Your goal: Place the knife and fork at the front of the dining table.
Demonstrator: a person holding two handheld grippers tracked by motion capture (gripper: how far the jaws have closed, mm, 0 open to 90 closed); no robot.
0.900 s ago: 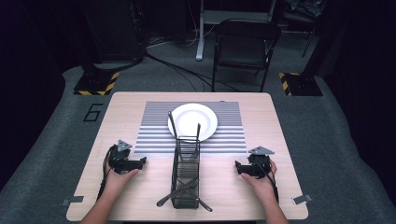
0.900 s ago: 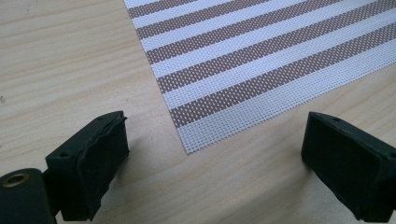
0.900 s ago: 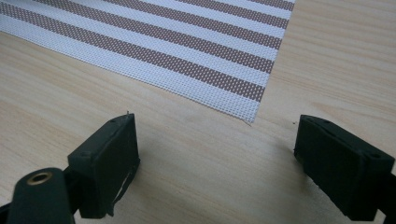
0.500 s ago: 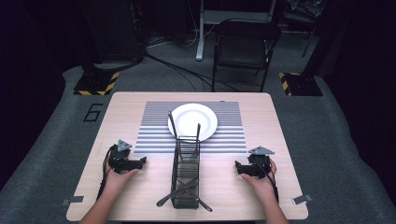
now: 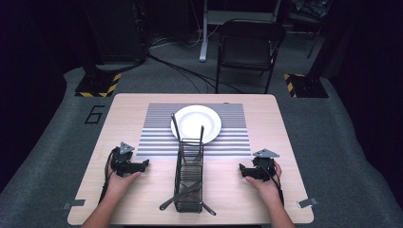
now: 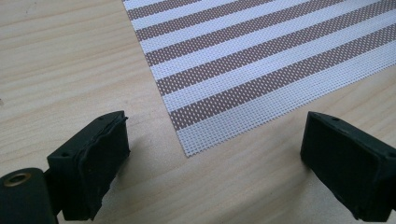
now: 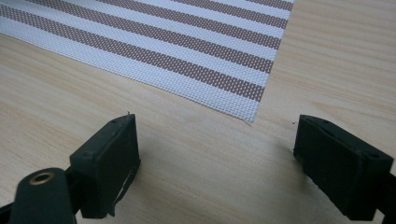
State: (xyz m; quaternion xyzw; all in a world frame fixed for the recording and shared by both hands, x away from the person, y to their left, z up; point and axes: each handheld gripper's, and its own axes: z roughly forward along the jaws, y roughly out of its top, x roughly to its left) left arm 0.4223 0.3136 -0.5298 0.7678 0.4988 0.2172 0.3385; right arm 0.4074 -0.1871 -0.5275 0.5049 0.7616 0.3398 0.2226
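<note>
My left tongs (image 5: 142, 165) and right tongs (image 5: 243, 171) are both wide open on the bare desk (image 5: 119, 114), each near a striped mat (image 5: 157, 137) corner (wire basket (image 5: 189, 176) between them).

A light wooden table with a pale grain (image 5: 266, 114) is set on a dark grey carpeted floor (image 5: 332, 142). Beyond its far edge, a black folding chair with a metal frame (image 5: 249, 47) is placed facing the table. Two black bases edged with yellow-and-black hazard stripes (image 5: 97, 85) are seen on the floor, one at each far corner of the table. Black cables (image 5: 176, 66) are trailed across the carpet, past a grey metal stand leg (image 5: 204, 33). A black figure "6" (image 5: 94, 114) is marked on the floor. The surroundings are left in darkness; the table is brightly lit.
</note>
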